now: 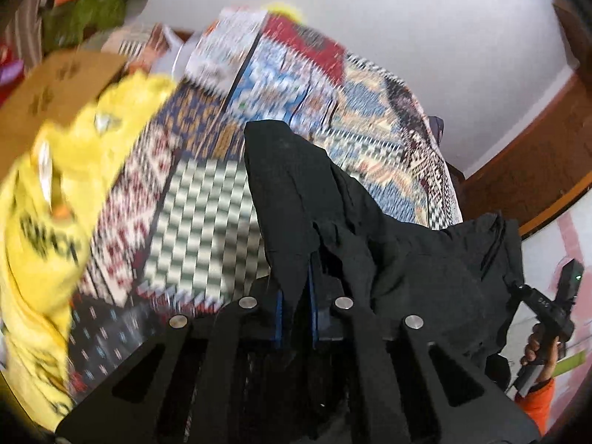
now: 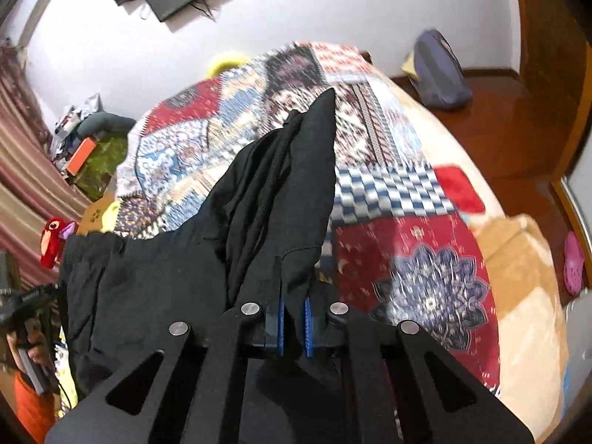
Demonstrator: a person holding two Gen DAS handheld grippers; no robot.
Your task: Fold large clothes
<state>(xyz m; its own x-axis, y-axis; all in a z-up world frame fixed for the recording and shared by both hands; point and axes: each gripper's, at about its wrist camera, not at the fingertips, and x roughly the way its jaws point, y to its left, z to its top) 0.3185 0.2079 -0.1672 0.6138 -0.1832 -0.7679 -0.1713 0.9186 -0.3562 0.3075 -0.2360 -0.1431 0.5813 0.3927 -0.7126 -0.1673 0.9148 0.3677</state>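
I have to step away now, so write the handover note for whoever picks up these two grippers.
Left gripper: shut on the black garment.
Right gripper: shut on the same garment, at another edge.
The garment hangs between both grippers above the patchwork bedspread. A yellow garment lies at the bed's left side.
Done: black garment gripped at two points.
Left: no fold is visible yet; probably spread it flat on the bed, then fold.

Motion-blurred yellow garment (image 1: 48, 199), cut off left.
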